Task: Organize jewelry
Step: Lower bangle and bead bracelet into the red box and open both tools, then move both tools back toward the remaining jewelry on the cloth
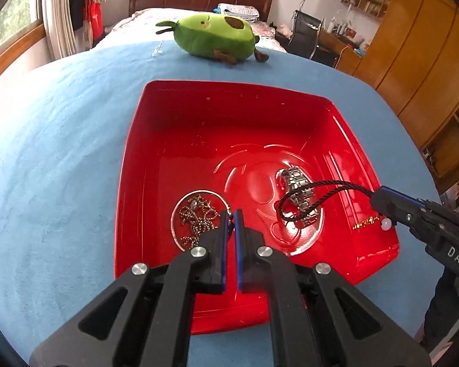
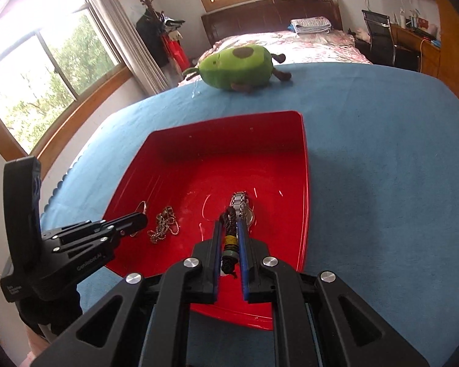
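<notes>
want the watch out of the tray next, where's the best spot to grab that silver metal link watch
Grip the silver metal link watch across its band, coming from above: it lies in the red plastic tray, links narrow enough for the fingers. The black braided cord drapes over it, so clear that first.

R tongs (image 2: 230, 224) gripping black cord (image 2: 229, 223), red tray (image 2: 174, 165)

Glossy plastic tray (image 1: 174, 116), shiny metal watch (image 1: 296, 183).

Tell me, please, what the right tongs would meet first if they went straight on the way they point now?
Most likely the metal watch: it lies in the red tray just past the right tongs, which grip a black cord. Depth is unclear, so they might reach the tray floor first.
</notes>
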Demonstrator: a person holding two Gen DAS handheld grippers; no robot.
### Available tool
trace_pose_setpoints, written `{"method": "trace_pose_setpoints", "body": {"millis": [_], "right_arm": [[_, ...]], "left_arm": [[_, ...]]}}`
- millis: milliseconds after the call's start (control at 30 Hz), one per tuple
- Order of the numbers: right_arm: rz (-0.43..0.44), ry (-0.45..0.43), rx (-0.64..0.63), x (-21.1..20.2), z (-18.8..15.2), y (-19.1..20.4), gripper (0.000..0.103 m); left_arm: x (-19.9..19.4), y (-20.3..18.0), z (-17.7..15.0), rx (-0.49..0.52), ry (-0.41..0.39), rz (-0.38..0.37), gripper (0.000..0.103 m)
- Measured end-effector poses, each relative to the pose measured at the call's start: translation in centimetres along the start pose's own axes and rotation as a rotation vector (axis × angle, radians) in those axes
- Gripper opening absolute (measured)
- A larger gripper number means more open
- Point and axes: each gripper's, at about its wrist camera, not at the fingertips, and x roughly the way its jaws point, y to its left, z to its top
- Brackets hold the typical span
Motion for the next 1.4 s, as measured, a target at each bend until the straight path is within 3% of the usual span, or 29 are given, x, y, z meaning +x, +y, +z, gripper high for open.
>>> {"method": "trace_pose_setpoints", "body": {"millis": [167, 333, 400, 500, 733, 867, 1100, 1400], "right_arm": [[-0.002, -0.028, -0.001, -1.2, -0.3, 0.5, 0.018], [0.014, -0.086, -0.02, -3.9, -0.3, 1.3, 0.018], [0.019, -0.097, -0.027, -4.8, -0.6, 1.7, 0.018], [0.026, -0.091, -0.033, -5.4, -1.1, 2.1, 0.018], [0.049, -0.068, -0.045, -7.2, -3.5, 2.8, 0.018], [0.06, -0.027, -0.046, -7.8, -5.9, 2.7, 0.021], [0.043, 0.02, -0.042, -8.4, -11.5, 2.1, 0.027], [0.056, 0.12, -0.041, -8.1, -17.4, 3.2, 0.027]], "left_arm": [[-0.8, 0.2, 0.1, -0.011, -0.016, -0.01, 0.014], [-4.9, -0.3, -0.3, -0.006, -0.086, -0.016, 0.015], [-7.0, -0.6, -0.8, -0.004, -0.131, -0.002, 0.023], [-9.2, -1.0, -2.0, 0.02, -0.156, 0.032, 0.025], [-12.0, -0.3, -6.1, 0.058, -0.116, 0.048, 0.026], [-12.9, 1.4, -9.9, 0.055, -0.08, 0.061, 0.033], [-11.9, 4.2, -17.1, 0.061, 0.031, 0.12, 0.033], [-12.9, 5.5, -22.1, -0.026, 0.052, 0.079, 0.033]]}}
